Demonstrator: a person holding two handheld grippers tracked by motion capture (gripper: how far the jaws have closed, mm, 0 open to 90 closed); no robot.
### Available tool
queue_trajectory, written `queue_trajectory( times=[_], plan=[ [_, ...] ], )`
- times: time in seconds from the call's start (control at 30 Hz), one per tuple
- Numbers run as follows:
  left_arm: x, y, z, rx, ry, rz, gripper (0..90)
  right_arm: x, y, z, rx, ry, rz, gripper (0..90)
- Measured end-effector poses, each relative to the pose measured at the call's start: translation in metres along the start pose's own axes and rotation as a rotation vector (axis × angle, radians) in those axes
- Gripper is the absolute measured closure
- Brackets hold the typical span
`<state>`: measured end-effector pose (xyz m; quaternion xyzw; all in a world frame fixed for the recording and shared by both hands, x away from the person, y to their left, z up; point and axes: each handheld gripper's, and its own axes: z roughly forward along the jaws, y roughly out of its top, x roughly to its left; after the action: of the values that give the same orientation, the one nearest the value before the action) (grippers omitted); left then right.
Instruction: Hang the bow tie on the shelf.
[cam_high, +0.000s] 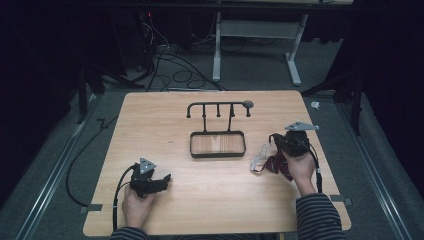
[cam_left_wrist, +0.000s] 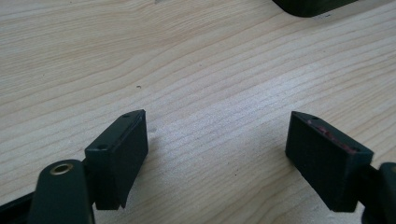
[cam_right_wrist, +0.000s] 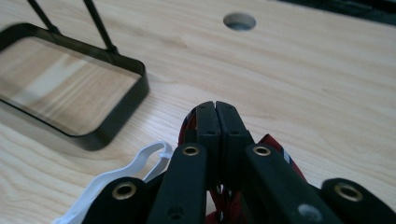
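Observation:
My right gripper (cam_high: 273, 137) (cam_right_wrist: 215, 109) is at the table's right side, jaws pressed together on a dark red fabric item (cam_high: 278, 165) (cam_right_wrist: 276, 143) with a white elastic strap (cam_high: 257, 161) (cam_right_wrist: 140, 162). The fabric bunches under the jaws and the strap trails to the left. A black wire rack (cam_high: 218, 107) with hooks stands over a black-rimmed tray (cam_high: 217, 155) (cam_right_wrist: 116, 119) at the table's centre, left of this gripper. My left gripper (cam_high: 165, 179) (cam_left_wrist: 217, 149) rests low over bare wood at the front left, jaws wide apart with nothing between them.
The wooden table (cam_high: 165, 130) has a round hole (cam_high: 248, 104) (cam_right_wrist: 239, 21) near the rack's right end. A corner of the tray (cam_left_wrist: 313, 5) shows at the top of the left gripper view. Cables and a white table frame (cam_high: 260, 30) lie on the floor beyond.

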<state>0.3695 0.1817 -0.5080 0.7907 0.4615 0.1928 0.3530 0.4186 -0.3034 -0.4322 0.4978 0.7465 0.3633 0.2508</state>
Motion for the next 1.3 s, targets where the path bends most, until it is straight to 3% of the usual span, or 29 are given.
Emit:
queue_trajectory(
  times=[0.43,0.67,1.3],
  plan=[
    [0.000,0.000,0.000,0.000,0.001,0.001,21.5,0.020,0.011,-0.042,-0.119,0.038,-0.066,90.0],
    [0.000,0.000,0.000,-0.002,0.002,0.000,21.5,0.026,0.017,-0.050,-0.140,0.051,-0.079,90.0],
    [0.000,0.000,0.000,-0.001,0.001,0.000,21.5,0.062,0.028,-0.069,-0.201,0.130,-0.151,90.0]
  ],
)
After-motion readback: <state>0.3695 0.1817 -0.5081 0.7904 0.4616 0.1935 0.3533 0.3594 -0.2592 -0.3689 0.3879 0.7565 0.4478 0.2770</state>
